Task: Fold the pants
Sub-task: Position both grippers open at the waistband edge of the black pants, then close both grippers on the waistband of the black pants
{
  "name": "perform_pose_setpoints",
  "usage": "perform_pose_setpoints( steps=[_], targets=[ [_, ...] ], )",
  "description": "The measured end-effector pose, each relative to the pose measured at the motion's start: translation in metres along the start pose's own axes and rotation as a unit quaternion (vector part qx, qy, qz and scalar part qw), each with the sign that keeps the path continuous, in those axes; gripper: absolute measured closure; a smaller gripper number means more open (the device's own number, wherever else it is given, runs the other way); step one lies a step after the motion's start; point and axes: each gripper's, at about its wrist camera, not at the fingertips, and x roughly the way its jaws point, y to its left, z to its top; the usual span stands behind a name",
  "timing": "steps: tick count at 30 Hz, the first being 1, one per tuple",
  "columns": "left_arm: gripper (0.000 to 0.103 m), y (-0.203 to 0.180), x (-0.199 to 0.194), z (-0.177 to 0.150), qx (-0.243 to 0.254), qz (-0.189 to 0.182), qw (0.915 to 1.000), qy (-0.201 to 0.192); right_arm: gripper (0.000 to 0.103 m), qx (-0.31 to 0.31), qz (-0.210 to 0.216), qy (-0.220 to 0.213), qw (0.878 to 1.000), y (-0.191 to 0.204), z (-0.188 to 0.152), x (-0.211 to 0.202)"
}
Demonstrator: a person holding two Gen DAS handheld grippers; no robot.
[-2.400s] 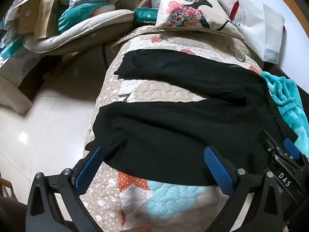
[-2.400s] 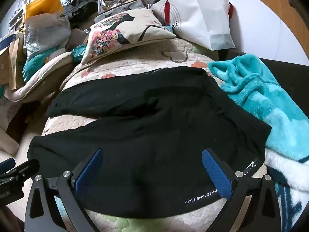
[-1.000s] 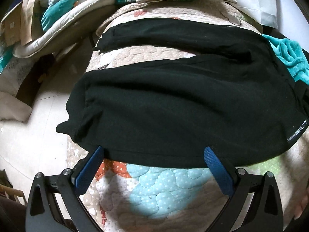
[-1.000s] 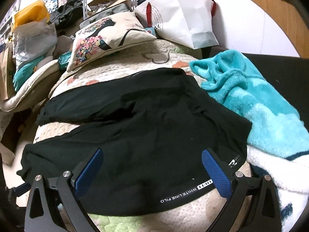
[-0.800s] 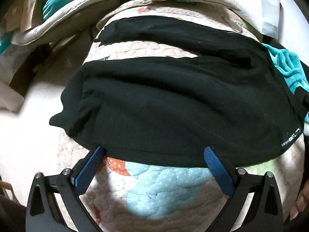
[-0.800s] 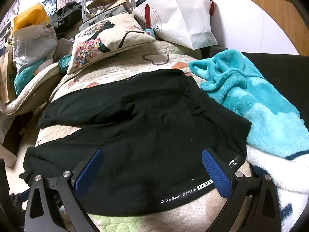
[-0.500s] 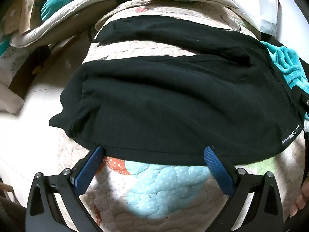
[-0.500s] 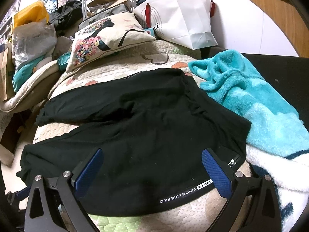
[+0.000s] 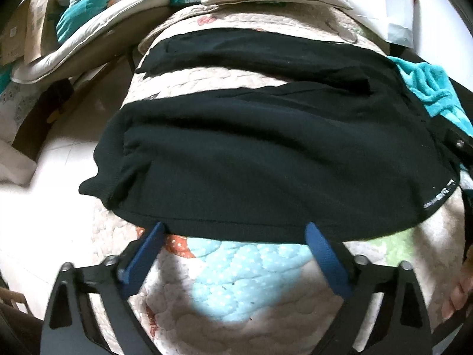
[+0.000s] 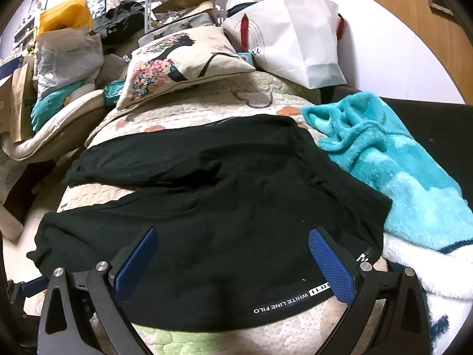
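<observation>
right wrist | both tongs apart | teal blanket (image 10: 393, 159) touching pants (image 10: 224, 183)

Both the left gripper (image 9: 233, 230) and right gripper (image 10: 233, 236) point downward, jaws spread wide, the left's just narrowing.

You have bare quilt (image 9: 224, 269) open in front of the pants (image 9: 266, 159) near edge, and bare floor (image 9: 44, 207) to the left. The teal blanket (image 10: 393, 171) crowds the right side, touching the waistband; a pillow (image 10: 183, 65) and white bag (image 10: 295, 38) block the far end.
</observation>
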Motion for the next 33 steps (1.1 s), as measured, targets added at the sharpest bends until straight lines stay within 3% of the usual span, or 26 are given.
perform_pose_setpoints(
  steps=[3,9,14,17,21,22,24,28,33],
  targets=[
    [0.024,-0.001,-0.005,0.004,0.002,-0.018,0.9998,-0.006,0.000,0.000,-0.008,0.006,1.000,0.000,0.001,0.001],
    [0.024,0.030,-0.024,0.034,-0.041,-0.038,0.9984,-0.003,0.000,0.026,-0.004,0.051,0.998,-0.006,0.006,0.012],
    [0.024,0.069,-0.046,0.089,-0.049,-0.023,0.9975,-0.045,0.000,0.025,0.054,0.063,0.996,-0.008,0.030,0.001],
    [0.024,0.091,-0.031,0.131,-0.058,-0.037,0.9963,-0.052,0.000,0.020,0.099,0.069,0.993,-0.014,0.057,-0.006],
    [0.024,0.125,0.016,0.183,-0.107,-0.079,0.9907,-0.032,0.000,-0.018,0.114,0.068,0.991,-0.019,0.098,0.003],
    [0.025,0.131,0.024,0.190,-0.121,-0.090,0.9881,-0.030,0.000,-0.032,0.115,0.070,0.990,-0.019,0.107,0.011],
    [0.036,0.149,0.043,0.207,-0.152,-0.109,0.9818,-0.033,0.000,-0.060,0.113,0.072,0.989,-0.018,0.121,0.030],
    [0.036,0.162,0.075,0.233,-0.176,-0.140,0.9739,-0.029,0.000,-0.109,0.093,0.094,0.985,-0.019,0.147,0.094],
    [0.036,0.164,0.108,0.261,-0.160,-0.136,0.9770,-0.038,0.006,-0.153,0.100,0.135,0.974,-0.011,0.173,0.171]
  ],
)
